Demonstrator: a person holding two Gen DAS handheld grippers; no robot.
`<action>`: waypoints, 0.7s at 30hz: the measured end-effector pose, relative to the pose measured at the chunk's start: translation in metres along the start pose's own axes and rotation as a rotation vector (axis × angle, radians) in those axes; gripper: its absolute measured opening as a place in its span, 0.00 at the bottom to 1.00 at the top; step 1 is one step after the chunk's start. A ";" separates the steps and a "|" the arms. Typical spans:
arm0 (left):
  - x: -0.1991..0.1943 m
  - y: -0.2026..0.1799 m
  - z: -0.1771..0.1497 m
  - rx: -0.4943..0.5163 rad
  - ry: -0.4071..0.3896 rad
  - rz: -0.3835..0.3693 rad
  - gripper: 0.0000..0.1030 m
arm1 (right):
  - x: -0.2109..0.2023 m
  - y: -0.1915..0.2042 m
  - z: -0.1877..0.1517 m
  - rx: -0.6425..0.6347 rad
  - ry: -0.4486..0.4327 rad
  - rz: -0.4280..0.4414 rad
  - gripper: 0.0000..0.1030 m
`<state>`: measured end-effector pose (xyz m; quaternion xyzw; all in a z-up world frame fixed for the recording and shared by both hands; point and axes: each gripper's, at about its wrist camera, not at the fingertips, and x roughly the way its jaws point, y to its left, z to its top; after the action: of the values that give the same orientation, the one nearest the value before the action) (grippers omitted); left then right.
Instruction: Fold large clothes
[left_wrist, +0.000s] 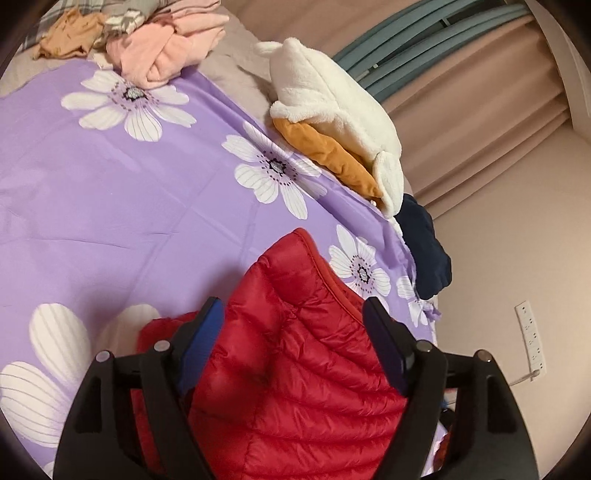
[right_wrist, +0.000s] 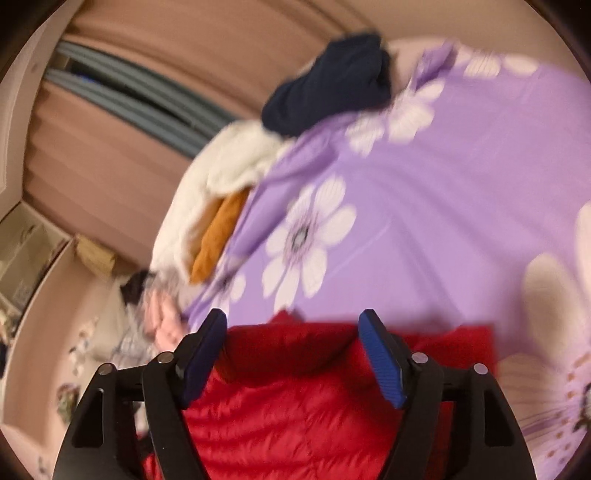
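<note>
- Both left tongs (left_wrist: 293, 310) and right tongs (right_wrist: 292, 321) are hovering spread over the red down jacket (left_wrist: 295, 369), gripping nothing.
- Jacket is lying rumpled near the bed's (left_wrist: 110, 203) edge; folding looks barely begun.

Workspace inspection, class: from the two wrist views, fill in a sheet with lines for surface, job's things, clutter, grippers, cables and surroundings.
Surface: purple floral bedsheet spread over the bed.
Job's things: red puffer jacket lying on the sheet, under both grippers.
Clutter: white fleece garment over a mustard garment at the bed's edge; navy garment hanging over that edge; pink clothes pile at the far end.
Grippers: left gripper open above the jacket; right gripper open above it, view blurred.
Cables: power strip on the wall, with a thin cord at its lower end.
Surroundings: beige curtain; small items on the floor, too blurred to name.
</note>
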<state>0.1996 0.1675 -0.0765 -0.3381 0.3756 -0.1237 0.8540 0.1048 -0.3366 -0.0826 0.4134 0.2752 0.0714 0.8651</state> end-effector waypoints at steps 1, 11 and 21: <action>-0.004 -0.001 -0.002 0.012 -0.003 0.003 0.75 | -0.007 0.003 0.002 -0.021 -0.026 -0.010 0.72; -0.010 -0.035 -0.056 0.342 0.032 0.154 0.74 | -0.017 0.062 -0.061 -0.578 0.017 -0.157 0.72; 0.042 -0.014 -0.087 0.413 0.157 0.258 0.74 | 0.031 0.055 -0.091 -0.712 0.139 -0.251 0.71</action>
<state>0.1659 0.0954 -0.1326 -0.0950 0.4475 -0.1135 0.8819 0.0876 -0.2285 -0.1007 0.0441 0.3395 0.0838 0.9358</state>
